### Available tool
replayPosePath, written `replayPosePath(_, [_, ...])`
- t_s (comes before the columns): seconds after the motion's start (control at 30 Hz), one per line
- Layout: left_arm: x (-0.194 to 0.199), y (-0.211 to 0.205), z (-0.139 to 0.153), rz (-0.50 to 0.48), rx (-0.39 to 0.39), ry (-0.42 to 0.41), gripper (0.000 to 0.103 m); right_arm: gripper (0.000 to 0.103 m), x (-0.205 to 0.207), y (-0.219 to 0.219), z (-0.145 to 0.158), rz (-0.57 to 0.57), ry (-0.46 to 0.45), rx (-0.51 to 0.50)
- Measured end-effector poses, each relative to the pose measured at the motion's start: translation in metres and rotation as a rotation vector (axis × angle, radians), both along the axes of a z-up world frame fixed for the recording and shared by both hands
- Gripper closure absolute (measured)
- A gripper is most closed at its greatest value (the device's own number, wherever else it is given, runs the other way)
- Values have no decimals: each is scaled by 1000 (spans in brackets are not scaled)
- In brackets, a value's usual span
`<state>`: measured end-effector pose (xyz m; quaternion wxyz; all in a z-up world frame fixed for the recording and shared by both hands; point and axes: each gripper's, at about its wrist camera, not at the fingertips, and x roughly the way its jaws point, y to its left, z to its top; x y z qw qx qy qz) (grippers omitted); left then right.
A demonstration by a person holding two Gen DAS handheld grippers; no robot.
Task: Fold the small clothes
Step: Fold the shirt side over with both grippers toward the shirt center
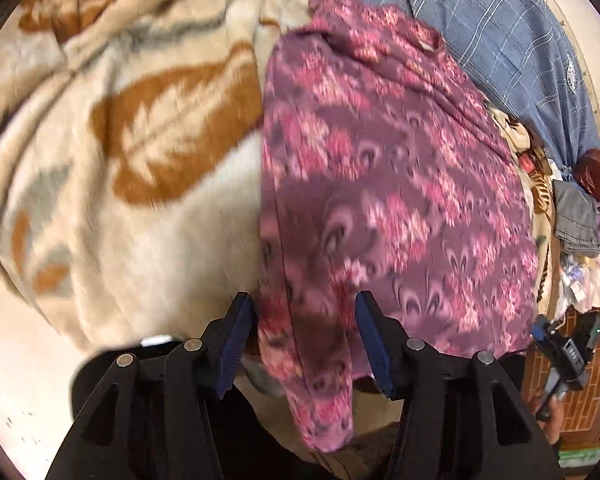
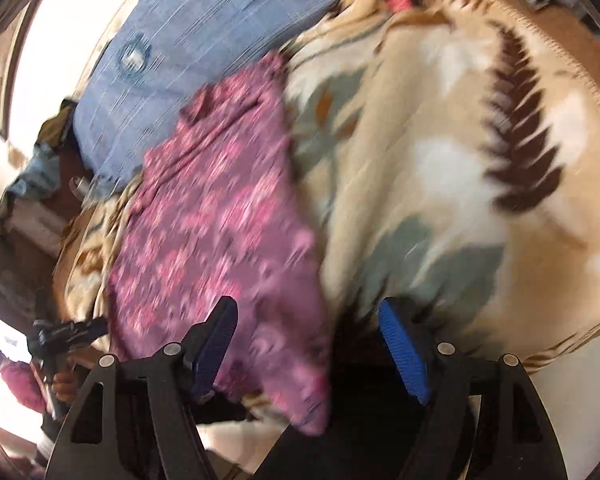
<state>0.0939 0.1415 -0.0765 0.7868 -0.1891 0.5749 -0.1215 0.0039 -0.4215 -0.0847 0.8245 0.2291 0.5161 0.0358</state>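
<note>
Purple-and-pink floral print fabric garment (image 1: 388, 184) is lying spread on the cream fleece blanket with brown and grey leaf shapes (image 1: 140, 152) covering the bed, one narrow end hanging off the near edge. In the left wrist view the left hand-held gripper (image 1: 306, 344) is sitting wide open, blue ribbed pads (image 1: 236, 344) on either side of that hanging end at 6 o'clock; cloth is passing between the fingers, not pinched. Blue plaid cotton sheet (image 1: 500, 40) is showing at 1 o'clock beyond the garment. Pile of mixed folded clothes, grey and pale (image 1: 580, 232), is sitting at 3 o'clock. The other gripper is showing at 4 o'clock.

In the right wrist view the right hand-held gripper (image 2: 308, 348) is also spread wide, holding nothing; the garment (image 2: 220, 224) is running from 11 o'clock down to 6 o'clock, its lower corner lying between the fingers nearer the left pad, contact unclear through the blur. Blanket (image 2: 460, 168) is filling 1 to 4 o'clock, sheet (image 2: 204, 32) at 11 o'clock.
</note>
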Motion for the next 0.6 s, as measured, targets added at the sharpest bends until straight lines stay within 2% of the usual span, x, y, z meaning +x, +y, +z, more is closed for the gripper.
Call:
replayPosePath(0.17, [-15,0,-8,1,-45,32,45,27,-1,32,-14,128,39,-21])
replayPosePath(0.27, [-22,-6,-20,-27,-78,71,44,27,-2,40,-15,163,37,-56])
replayPosePath(0.4, [-26,-14,-38,-58,-90,99,47,31,-3,37,-15,172,38,-40])
replayPosePath(0.43, [-26,-14,-39,-58,-92,94,56,37,-4,36,-15,175,38,-39])
replayPosePath(0.47, [-26,-14,-41,-58,-96,88,84,43,-5,34,-15,178,40,-47])
replayPosePath(0.5, [-26,-13,-42,-70,-112,87,97,61,-6,32,-15,177,42,-64])
replayPosePath(0.53, [-26,-12,-41,-81,-134,81,98,83,-7,29,-14,178,46,-71])
replayPosePath(0.6, [-30,-9,-34,-94,-171,34,98,96,-10,20,-12,164,42,-5])
